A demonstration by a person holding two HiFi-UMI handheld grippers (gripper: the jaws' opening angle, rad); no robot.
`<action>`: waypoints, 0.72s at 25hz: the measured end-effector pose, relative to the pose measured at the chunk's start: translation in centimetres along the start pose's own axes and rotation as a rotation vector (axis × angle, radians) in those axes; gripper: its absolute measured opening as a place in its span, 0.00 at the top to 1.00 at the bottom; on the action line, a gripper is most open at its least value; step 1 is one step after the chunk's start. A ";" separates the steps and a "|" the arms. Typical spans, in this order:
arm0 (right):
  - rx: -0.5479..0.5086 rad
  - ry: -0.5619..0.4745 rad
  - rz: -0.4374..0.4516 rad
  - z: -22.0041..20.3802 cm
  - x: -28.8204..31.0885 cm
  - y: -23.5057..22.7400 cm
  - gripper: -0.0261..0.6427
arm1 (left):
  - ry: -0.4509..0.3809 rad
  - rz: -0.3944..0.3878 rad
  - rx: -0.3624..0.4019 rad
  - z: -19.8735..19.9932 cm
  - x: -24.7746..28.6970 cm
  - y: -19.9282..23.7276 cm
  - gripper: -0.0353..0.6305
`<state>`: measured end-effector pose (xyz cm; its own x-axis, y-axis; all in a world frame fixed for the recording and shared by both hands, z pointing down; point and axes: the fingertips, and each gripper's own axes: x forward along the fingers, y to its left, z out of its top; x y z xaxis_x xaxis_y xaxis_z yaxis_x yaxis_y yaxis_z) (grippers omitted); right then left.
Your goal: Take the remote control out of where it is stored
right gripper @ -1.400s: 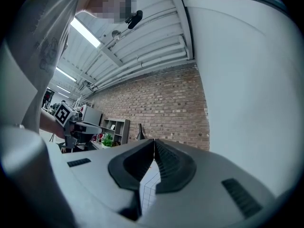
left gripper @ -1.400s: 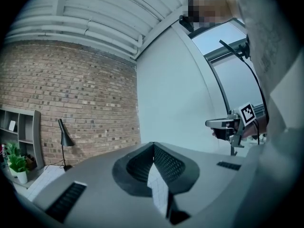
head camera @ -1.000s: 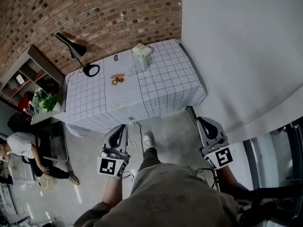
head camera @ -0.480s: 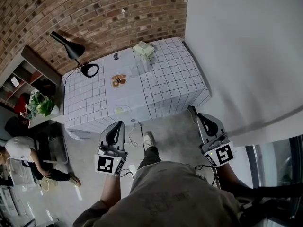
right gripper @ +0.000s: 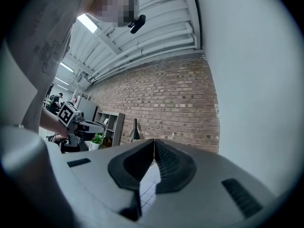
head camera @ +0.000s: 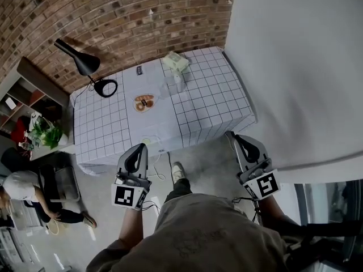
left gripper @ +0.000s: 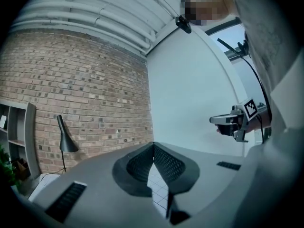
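Since a second ago the surface point(head camera: 198, 106) has been brought closer, and both grippers have been carried forward until their tips sit just over its near edge. The left gripper point(head camera: 141, 147) is seen pinched together with nothing in it, and the same is read on the right gripper point(head camera: 231, 135): tips meeting, only checked cloth glimpsed behind. The remote control itself cannot be made out yet. A small dark item point(head camera: 139, 69) is spotted at the far edge of the surface, and a clear container point(head camera: 172, 85) with a pale green box point(head camera: 176, 62) is set behind the middle, so the store is probably there, though that is only a guess. Now the hazards: a plate of food point(head camera: 143, 102) is parked mid-surface, on the line to that far edge, and could be clipped by a low reach. The cloth could be dragged if a gripper is slid along it. And with both grippers closed, anything approached like this would be shoved rather than grasped.
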<state>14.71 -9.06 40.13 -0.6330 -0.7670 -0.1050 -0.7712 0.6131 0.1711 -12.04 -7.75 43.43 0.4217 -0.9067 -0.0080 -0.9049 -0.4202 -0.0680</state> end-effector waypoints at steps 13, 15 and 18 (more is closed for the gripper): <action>0.017 0.007 -0.029 -0.7 14.4 -0.6 0.94 | -0.005 -0.015 0.015 -0.4 5.9 11.9 0.94; 0.014 0.007 -0.028 -0.7 16.6 -0.5 0.94 | -0.007 -0.024 0.014 -0.7 6.9 13.6 0.94; 0.009 -0.008 -0.030 -0.4 19.2 -0.4 0.94 | -0.022 -0.038 0.020 -0.6 8.3 15.6 0.94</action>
<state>2.85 -24.11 38.44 -0.6102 -0.7834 -0.1177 -0.7903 0.5918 0.1586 -22.66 -21.87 42.89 0.4567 -0.8892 -0.0270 -0.8872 -0.4529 -0.0884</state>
